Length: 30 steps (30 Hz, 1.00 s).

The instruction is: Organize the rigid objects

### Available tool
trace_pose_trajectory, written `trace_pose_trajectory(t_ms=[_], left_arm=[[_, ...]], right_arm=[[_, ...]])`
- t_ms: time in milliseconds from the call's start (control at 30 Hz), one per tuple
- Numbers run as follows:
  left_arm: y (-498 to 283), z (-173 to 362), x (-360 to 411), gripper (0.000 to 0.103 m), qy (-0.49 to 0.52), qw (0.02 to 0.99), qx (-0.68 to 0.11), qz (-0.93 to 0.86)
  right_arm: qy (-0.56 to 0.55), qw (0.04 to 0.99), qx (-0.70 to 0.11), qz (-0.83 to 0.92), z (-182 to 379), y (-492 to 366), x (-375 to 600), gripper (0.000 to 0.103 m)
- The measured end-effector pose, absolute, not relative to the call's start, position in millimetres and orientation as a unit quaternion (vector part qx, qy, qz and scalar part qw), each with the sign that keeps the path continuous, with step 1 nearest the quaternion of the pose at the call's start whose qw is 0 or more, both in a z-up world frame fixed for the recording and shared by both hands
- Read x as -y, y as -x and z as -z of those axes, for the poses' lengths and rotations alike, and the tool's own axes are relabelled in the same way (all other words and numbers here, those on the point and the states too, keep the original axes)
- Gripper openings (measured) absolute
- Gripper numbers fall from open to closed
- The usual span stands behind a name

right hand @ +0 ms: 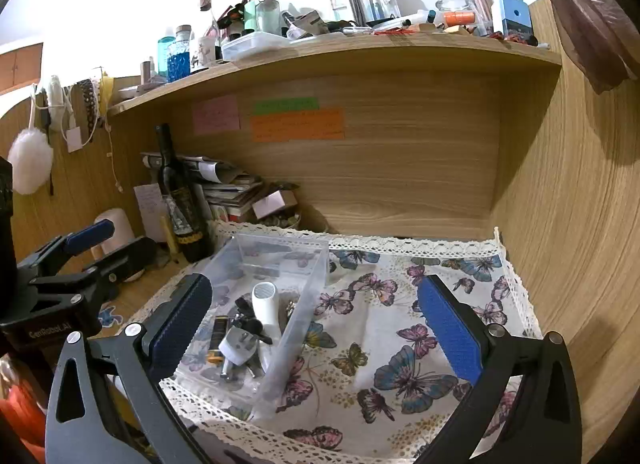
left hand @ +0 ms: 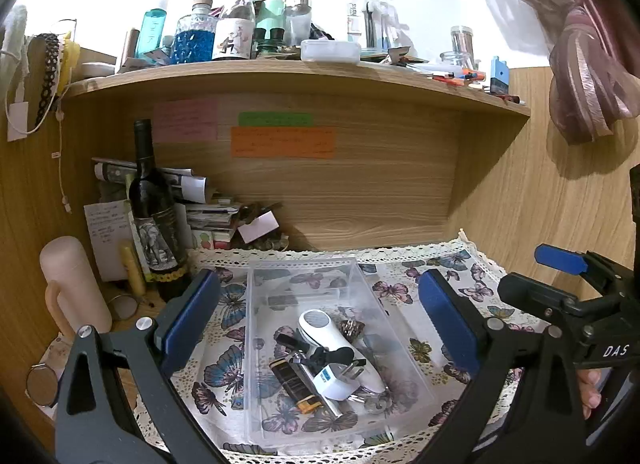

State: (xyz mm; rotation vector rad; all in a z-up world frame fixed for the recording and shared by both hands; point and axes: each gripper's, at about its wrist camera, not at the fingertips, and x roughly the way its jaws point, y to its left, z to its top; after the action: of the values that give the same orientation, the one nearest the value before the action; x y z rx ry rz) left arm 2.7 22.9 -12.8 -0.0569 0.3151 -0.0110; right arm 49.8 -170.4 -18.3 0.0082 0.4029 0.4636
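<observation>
Clear plastic box (left hand: 336, 348) of small items on the butterfly cloth (right hand: 400, 344).
Left gripper (left hand: 320, 320) and right gripper (right hand: 316, 324) both spread wide, holding nothing.

A wooden desk (left hand: 24, 348) carries a butterfly-print cloth (left hand: 472, 284) with a lace edge. On the cloth, left of its middle, sits a clear plastic box (left hand: 308, 268). Far left, directly on the wood, stand a dark wine bottle (left hand: 154, 215), a pink flask (left hand: 74, 284) and a stack of papers (left hand: 208, 215).

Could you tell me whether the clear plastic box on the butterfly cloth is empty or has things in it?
It has things in it: the clear plastic box holds a white handheld device, a white plug and several smaller items.
</observation>
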Motion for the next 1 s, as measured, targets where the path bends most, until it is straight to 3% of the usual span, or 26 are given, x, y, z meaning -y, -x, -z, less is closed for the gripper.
trace_pose_trajectory(t_ms=[1000], left_arm=[[-4.6, 13.8, -20.6, 0.101, 0.030, 0.986, -0.163, 0.017]], right_arm=[[-0.027, 0.955, -0.198, -0.218, 15.9, -51.3, 178.9, 0.103]])
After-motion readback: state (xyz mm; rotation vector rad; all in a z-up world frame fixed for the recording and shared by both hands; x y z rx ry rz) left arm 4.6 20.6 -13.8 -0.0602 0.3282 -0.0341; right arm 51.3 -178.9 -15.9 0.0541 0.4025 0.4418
